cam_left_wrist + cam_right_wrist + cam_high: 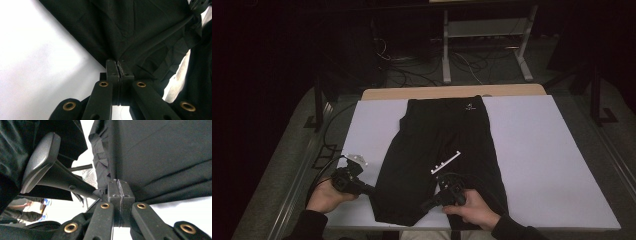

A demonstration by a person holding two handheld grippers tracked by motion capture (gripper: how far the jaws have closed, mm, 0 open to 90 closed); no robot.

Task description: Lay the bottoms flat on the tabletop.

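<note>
A pair of black shorts [437, 135] lies flat on the white table top [537, 150], waistband at the far end and legs toward me. My left gripper [374, 190] is at the outer hem corner of the left leg, and its jaws are shut on the fabric edge [125, 30]. My right gripper [426, 205] points left at the near hem between the two legs. Its jaws are shut on a fold of the shorts [162, 157] right at the table's front edge. A hand holds each gripper.
A dark chair armrest [42, 157] sticks out below the table's front edge, close to my right gripper. Behind the table stand a white desk frame [484, 45] and loose cables [412, 70] on the floor. A wooden strip [452, 91] borders the table's far edge.
</note>
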